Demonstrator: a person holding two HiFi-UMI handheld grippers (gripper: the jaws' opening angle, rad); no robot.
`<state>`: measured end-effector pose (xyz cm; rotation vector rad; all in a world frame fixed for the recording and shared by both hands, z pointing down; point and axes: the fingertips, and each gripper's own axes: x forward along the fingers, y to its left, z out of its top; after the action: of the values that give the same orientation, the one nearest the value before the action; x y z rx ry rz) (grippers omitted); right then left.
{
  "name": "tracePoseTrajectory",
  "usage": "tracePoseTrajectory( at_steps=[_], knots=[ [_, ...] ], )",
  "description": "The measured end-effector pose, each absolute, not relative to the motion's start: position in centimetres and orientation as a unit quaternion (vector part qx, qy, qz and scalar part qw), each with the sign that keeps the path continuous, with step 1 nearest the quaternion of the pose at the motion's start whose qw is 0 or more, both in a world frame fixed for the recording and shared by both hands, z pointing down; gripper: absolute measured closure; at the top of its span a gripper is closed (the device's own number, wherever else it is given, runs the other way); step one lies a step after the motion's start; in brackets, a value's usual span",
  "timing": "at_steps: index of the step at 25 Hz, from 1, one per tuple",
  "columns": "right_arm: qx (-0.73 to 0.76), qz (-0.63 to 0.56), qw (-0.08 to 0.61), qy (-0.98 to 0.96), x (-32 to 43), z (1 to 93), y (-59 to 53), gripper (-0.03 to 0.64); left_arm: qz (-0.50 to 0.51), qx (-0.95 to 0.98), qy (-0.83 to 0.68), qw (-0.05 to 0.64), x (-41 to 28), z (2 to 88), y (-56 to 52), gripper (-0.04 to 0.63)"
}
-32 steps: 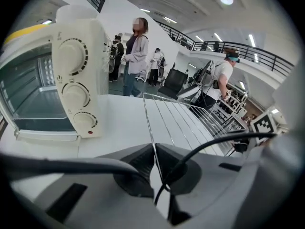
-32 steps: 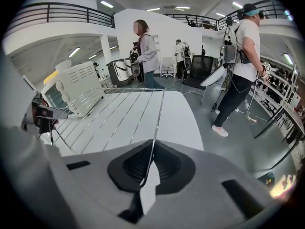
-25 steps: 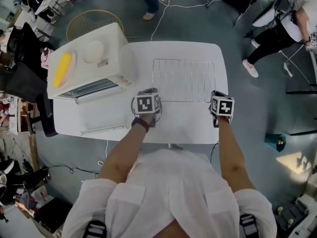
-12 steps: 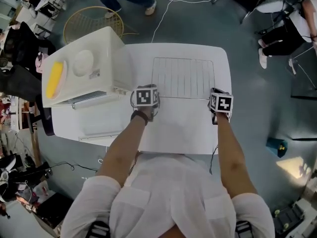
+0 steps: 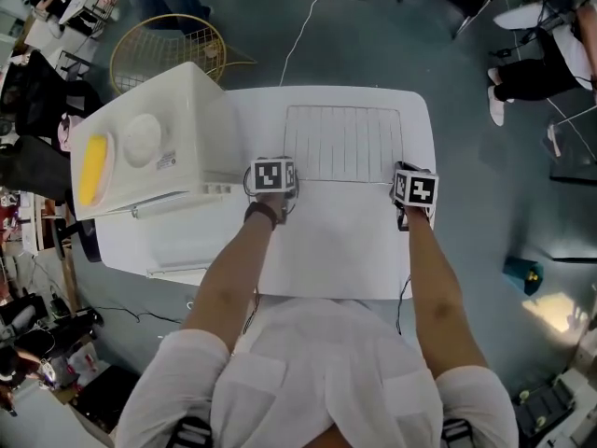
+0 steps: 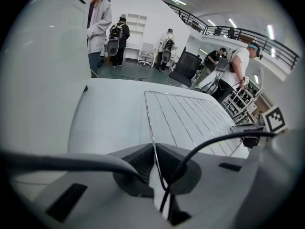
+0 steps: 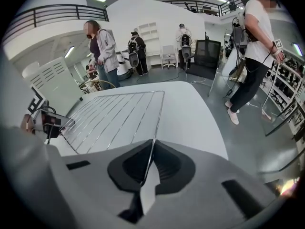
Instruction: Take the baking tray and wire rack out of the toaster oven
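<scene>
Two grippers: both are reaching forward and down from the person's arms, each one gripping a near corner of the same thing.
Left gripper [image 6: 153,151]: its jaws are pinching nearly shut on the thin left edge wire of the wire rack [image 5: 343,143], at the near left corner.
Right gripper [image 7: 150,151]: its jaws are clamping just as narrowly on the right edge wire, at the near right corner.
Wire rack: it is lying level and fully outside the oven, spreading over the right half of the table [image 5: 326,241], away from the person; whether it is resting on the surface or hanging just above it I cannot tell.
Toaster oven [image 5: 159,147]: it is standing on the left of the table, just beside the rack's left edge, with its door [image 5: 191,250] hanging open toward the person.
Baking tray: it is not showing in any view; the oven's top is hiding the cavity, so it is probably waiting inside.
Step in hand: the rack is, by my reading, being set down on the table.
Next move: this is calling for both jaws opening together once the rack is lying flat, the grippers backing off along the edge wires without dragging it, then turning left to the open oven mouth for the tray.
</scene>
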<state>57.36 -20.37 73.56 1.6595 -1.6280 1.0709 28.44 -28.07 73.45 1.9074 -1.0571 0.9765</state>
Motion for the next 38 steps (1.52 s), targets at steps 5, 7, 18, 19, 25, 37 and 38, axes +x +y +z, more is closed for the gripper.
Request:
tracePoseTrajectory(
  at_steps=[5, 7, 18, 19, 25, 37, 38],
  knots=[
    [0.622, 0.401, 0.285, -0.609, 57.7, 73.5, -20.7, 0.611, 0.389, 0.738, -0.409, 0.37, 28.8, 73.7, -28.5, 0.581],
    [0.623, 0.401, 0.289, -0.606, 57.6, 73.6, -20.7, 0.611, 0.389, 0.735, -0.412, 0.372, 28.7, 73.8, -28.4, 0.581],
    [0.621, 0.401, 0.307, -0.599, 57.6, 73.5, -20.7, 0.604, 0.402, 0.733, -0.419, 0.354, 28.7, 73.6, -28.4, 0.58],
    [0.621, 0.399, 0.311, -0.599, 57.6, 73.5, -20.7, 0.603, 0.404, 0.734, -0.417, 0.352, 28.7, 73.6, -28.3, 0.578],
    [0.622, 0.393, 0.321, -0.596, 57.5, 73.4, -20.5, 0.586, 0.411, 0.736, -0.423, 0.333, 28.9, 73.5, -28.2, 0.499],
    [0.62, 0.39, 0.323, -0.599, 57.2, 73.0, -20.2, 0.531, 0.408, 0.735, -0.438, 0.319, 27.7, 73.0, -28.4, 0.476],
    [0.622, 0.389, 0.323, -0.598, 57.3, 72.8, -20.1, 0.531, 0.405, 0.736, -0.44, 0.317, 27.6, 72.7, -28.5, 0.476]
  ],
)
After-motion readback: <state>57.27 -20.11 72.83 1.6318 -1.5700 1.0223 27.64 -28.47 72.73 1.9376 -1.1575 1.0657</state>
